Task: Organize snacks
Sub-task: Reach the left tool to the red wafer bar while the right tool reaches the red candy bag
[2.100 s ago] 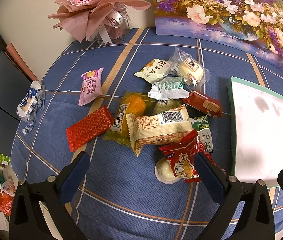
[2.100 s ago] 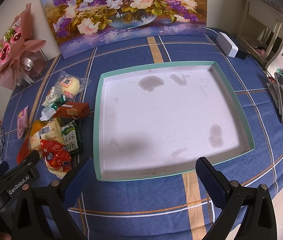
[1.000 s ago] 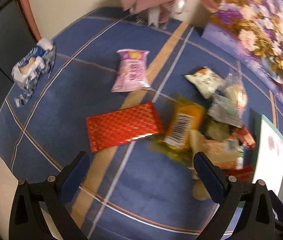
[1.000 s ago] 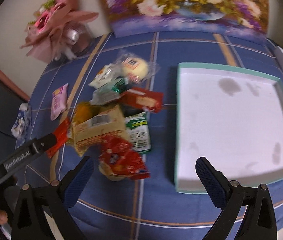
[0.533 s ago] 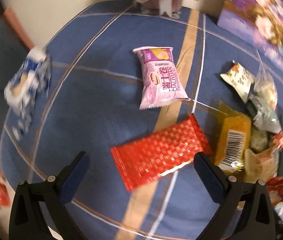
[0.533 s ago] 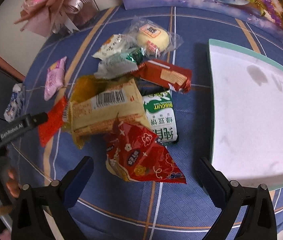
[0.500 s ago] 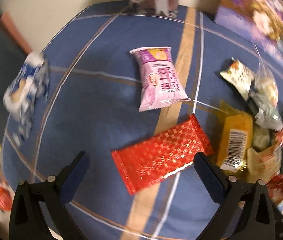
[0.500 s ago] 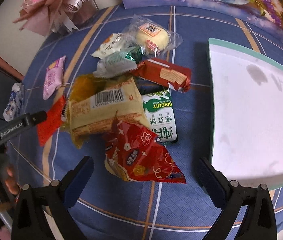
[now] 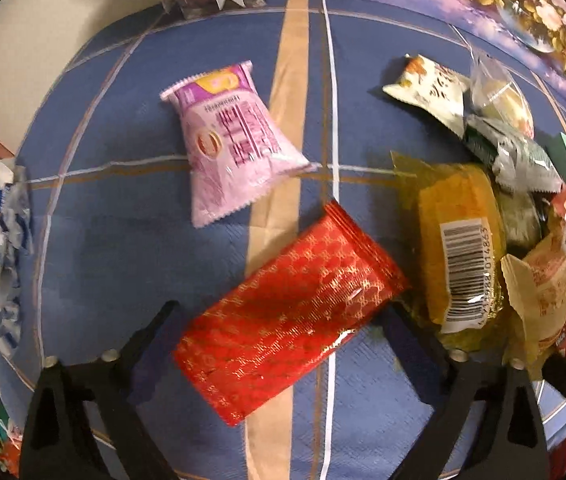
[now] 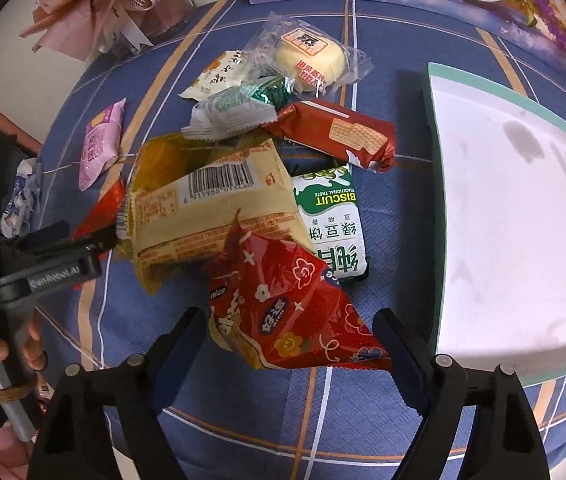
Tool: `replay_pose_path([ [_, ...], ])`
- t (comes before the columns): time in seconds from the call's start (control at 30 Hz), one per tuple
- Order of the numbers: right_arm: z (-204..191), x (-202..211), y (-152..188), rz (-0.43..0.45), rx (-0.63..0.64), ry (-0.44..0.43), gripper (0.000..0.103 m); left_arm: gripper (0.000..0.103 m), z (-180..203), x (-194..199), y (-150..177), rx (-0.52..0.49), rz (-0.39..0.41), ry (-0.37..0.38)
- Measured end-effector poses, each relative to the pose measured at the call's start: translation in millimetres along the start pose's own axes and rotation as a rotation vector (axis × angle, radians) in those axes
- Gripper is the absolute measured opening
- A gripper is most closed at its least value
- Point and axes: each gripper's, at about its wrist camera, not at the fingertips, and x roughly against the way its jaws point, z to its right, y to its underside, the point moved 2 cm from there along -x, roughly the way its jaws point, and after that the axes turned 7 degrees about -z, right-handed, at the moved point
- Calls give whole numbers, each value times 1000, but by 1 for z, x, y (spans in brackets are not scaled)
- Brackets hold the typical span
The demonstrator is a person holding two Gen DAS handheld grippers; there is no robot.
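While spread wide, empty | left gripper straddles red pack | lower squarely, pinch across narrow width

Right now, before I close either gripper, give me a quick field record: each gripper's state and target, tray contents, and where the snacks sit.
left gripper: open, jaws straddling the red foil packet, not closed on it
right gripper: open, jaws either side of the red flowered bag
tray: white, teal rim, no snacks visible inside
snack pile: left of the tray, overlapping; green biscuit pack nearest it
pink packet: lying apart from the pile
tablecloth: blue plaid
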Motion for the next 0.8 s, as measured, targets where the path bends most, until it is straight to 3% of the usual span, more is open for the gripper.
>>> replay_pose_path([
  [0.17, 12, 7, 1, 0, -30, -34, 77, 80, -6, -6, 4, 24, 6, 51],
  [0.43, 28, 15, 4, 9, -77, -83, 70, 60, -17, 0, 27, 101, 35, 72],
  [0.7, 32, 30, 8, 50, -99, -113, 69, 54, -31, 10, 65, 190, 62, 156],
  [0.8, 33, 43, 8, 82, -96, -132, 69, 51, -31, 31, 78, 202, 92, 172],
])
